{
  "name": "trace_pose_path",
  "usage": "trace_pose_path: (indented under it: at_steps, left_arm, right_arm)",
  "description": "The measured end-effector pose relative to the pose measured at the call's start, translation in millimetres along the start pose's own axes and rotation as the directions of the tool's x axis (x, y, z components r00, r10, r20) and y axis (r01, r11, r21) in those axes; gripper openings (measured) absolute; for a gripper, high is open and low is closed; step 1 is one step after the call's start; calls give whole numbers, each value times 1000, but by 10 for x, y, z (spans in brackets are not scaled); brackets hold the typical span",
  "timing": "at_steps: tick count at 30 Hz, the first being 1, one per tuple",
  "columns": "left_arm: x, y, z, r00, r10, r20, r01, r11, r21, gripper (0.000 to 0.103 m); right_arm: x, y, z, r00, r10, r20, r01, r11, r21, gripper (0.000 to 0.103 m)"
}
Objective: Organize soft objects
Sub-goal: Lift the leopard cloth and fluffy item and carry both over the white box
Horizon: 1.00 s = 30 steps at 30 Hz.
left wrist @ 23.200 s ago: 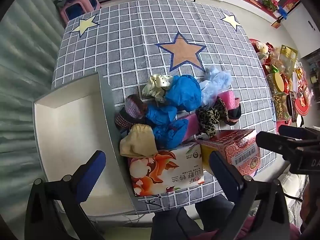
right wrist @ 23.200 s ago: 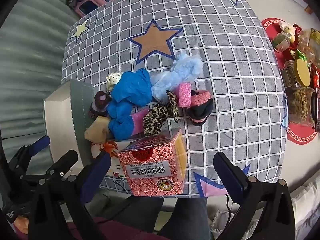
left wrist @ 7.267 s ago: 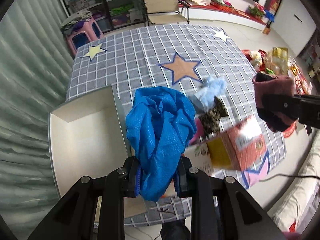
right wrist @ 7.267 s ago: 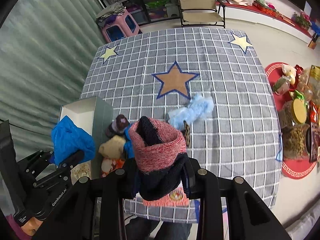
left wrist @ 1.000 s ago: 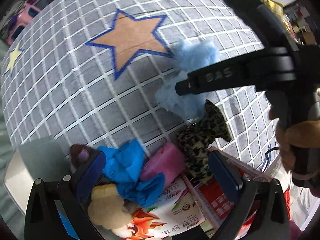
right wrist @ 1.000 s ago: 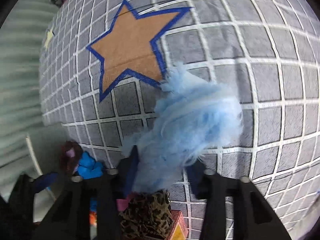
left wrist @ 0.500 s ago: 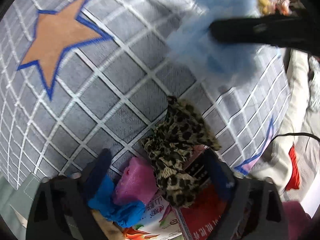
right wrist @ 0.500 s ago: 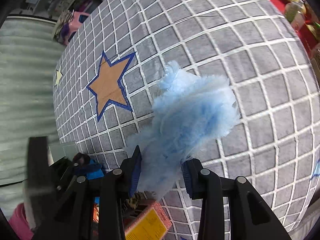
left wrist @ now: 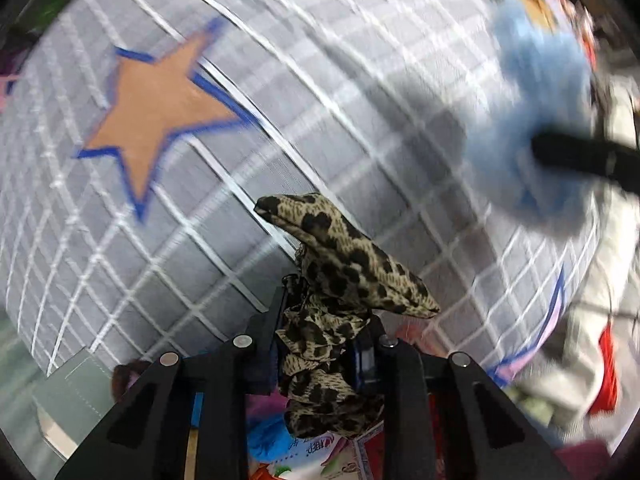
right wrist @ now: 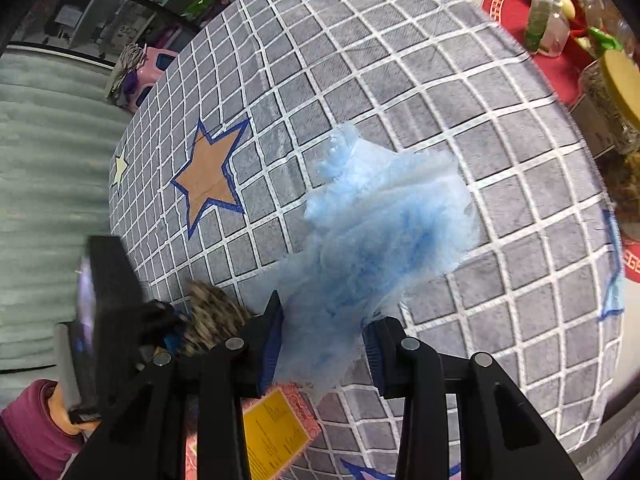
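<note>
My left gripper [left wrist: 322,332] is shut on a leopard-print fabric piece [left wrist: 340,276] and holds it above the grey checked tablecloth [left wrist: 240,92]. My right gripper [right wrist: 324,336] is shut on a fluffy light-blue fabric [right wrist: 380,220], lifted above the table; it also shows blurred in the left wrist view [left wrist: 532,120]. The leopard piece shows in the right wrist view [right wrist: 212,316] next to the left gripper body [right wrist: 108,308]. Blue cloths [left wrist: 264,436] and a pink item [left wrist: 264,404] lie below the left gripper, partly hidden.
A red and yellow box [right wrist: 272,432] sits at the table's near edge. The grey box wall [left wrist: 76,380] is at lower left. An orange star [right wrist: 208,176] marks the cloth. Jars and snacks [right wrist: 600,80] stand on the floor at right.
My left gripper has closed on the leopard-print fabric and lifted it. My right gripper has raised the light-blue fabric higher off the table.
</note>
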<state>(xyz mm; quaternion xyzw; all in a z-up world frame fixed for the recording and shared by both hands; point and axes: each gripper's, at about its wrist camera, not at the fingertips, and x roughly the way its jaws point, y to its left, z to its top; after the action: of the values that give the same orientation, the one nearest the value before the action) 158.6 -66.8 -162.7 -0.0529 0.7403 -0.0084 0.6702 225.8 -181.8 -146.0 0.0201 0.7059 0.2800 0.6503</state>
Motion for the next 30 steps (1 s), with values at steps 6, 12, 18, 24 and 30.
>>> trace_pose_path:
  at_steps: [6, 12, 18, 24, 30]
  left_arm:
    - [-501, -46, -12, 983, 40, 180, -28, 997, -69, 28]
    - [-1011, -245, -189, 948, 49, 314, -44, 999, -22, 28]
    - [-1191, -538, -320, 923, 33, 384, -63, 996, 68, 28]
    - [-1288, -886, -632, 914, -31, 405, -45, 983, 177, 28]
    - [-1365, -994, -983, 910, -76, 407, -5, 981, 194, 28]
  right_arm:
    - [-184, -23, -122, 999, -24, 37, 24, 1000, -6, 38]
    - [-417, -58, -296, 996, -50, 78, 50, 999, 8, 38]
    - [-620, -73, -480, 990, -89, 107, 89, 996, 7, 38]
    - [-786, -76, -715, 983, -128, 128, 127, 992, 12, 38]
    - [-854, -34, -987, 979, -162, 123, 163, 987, 1, 38]
